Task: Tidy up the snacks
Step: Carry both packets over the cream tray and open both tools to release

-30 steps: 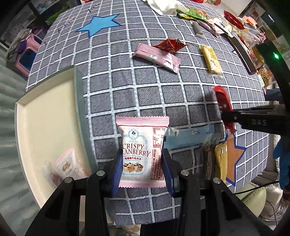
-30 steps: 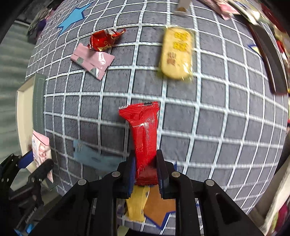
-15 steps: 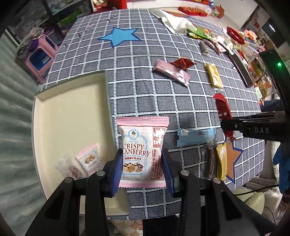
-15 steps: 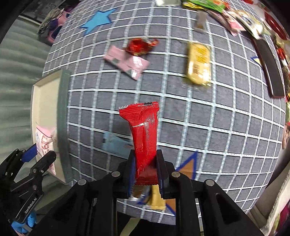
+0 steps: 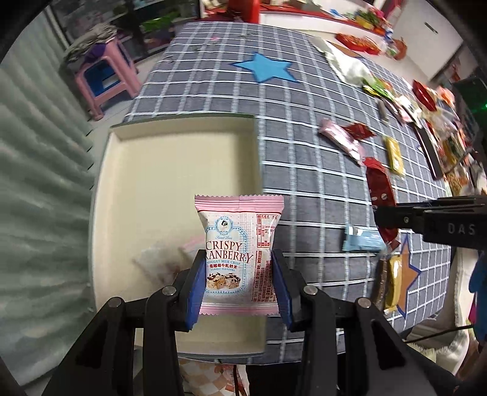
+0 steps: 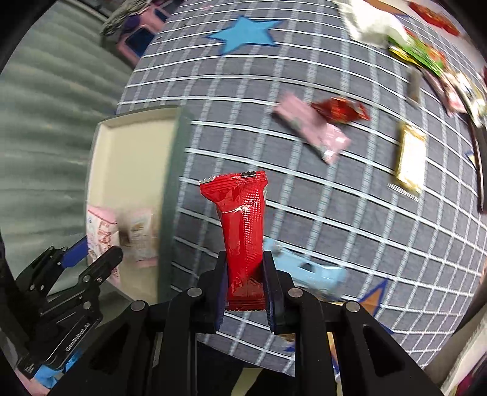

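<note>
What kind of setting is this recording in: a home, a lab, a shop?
Probably a lived-in home room. A table with a grey checked cloth with blue stars holds scattered wrapped snacks, a pink plastic stool stands beside it, and cluttered shelves line the back wall.

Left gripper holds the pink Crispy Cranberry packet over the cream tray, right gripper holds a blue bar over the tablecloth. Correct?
Not quite: the right gripper holds a red bar, as the right wrist view shows. The left gripper does hold the Crispy Cranberry packet over the cream tray.
</note>
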